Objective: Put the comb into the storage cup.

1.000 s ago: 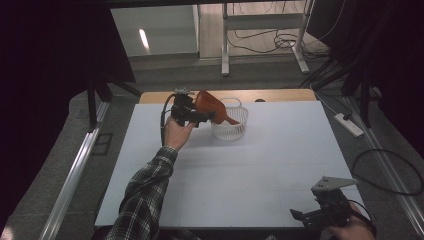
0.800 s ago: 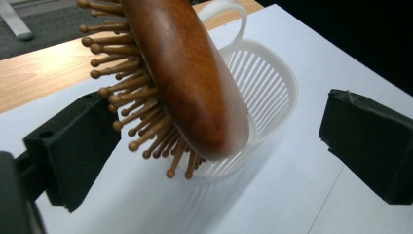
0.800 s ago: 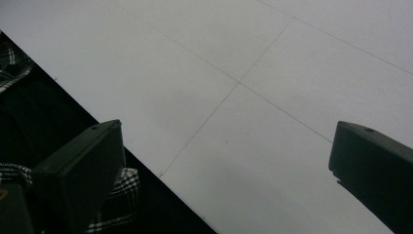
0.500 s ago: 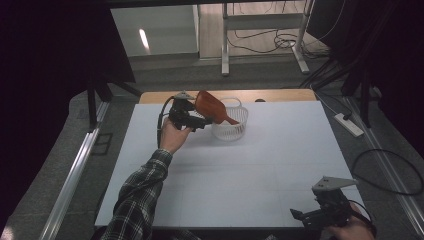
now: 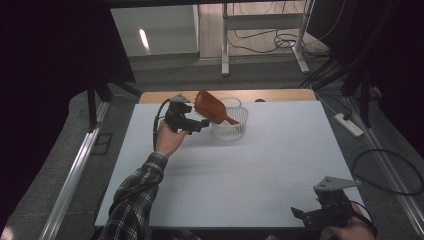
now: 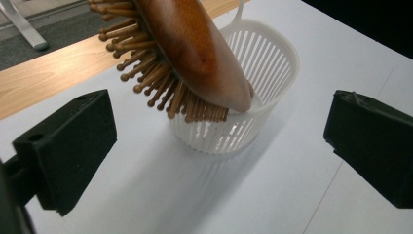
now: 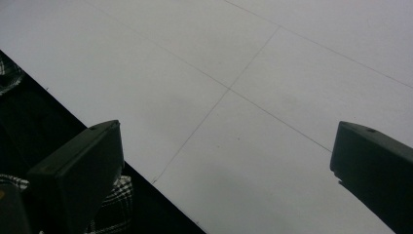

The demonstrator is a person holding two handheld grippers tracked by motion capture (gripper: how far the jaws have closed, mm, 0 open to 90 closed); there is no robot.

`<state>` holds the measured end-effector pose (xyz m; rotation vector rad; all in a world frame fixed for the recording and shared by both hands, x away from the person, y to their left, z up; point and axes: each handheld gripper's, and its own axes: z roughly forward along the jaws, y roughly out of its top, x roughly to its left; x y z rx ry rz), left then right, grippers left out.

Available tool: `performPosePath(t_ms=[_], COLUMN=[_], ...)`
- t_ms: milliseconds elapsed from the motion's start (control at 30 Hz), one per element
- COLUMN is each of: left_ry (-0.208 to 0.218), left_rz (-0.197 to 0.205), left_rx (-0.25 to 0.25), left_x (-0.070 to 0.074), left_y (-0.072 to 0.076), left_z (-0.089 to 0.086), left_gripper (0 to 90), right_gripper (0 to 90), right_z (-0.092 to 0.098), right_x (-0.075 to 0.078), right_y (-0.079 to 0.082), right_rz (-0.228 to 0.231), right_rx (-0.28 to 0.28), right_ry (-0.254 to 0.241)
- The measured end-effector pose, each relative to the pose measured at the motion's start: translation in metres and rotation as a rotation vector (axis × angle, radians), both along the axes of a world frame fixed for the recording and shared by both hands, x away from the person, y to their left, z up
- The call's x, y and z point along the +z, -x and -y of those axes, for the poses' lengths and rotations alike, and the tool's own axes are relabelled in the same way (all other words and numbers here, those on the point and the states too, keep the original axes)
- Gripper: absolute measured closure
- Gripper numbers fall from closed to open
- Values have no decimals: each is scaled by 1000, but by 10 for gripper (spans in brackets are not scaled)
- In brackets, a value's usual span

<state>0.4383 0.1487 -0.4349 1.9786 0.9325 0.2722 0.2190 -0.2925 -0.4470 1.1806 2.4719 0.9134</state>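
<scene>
From above, I see my left hand-held gripper [image 5: 200, 124] in the upper middle of the frame, just left of the white basket [image 5: 231, 125]. The wooden hairbrush [image 5: 209, 106] leans tilted in that basket, head up over its left rim. My right hand-held gripper [image 5: 305, 216] sits at the lower right edge of the white tabletop [image 5: 260, 170].

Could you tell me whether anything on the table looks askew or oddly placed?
Yes: the wooden hairbrush sits crooked in the white slatted basket, one end down inside and the rest leaning out over the rim, bristles down. The open left hand-held gripper is beside it, not gripping. Nothing looks spilled or damaged.
</scene>
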Motion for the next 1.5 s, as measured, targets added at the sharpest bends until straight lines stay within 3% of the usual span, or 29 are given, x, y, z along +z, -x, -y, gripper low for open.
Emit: performPosePath(t_ms=[1500], left_ry=[-36], left_rz=[-2], left_rx=[6], left_x=[-8], left_y=[38], left_z=[-34], left_gripper=[0], right_gripper=[0], right_z=[1], right_x=[2], right_y=[2], right_rz=[32], right_rx=[-30], right_ry=[1])
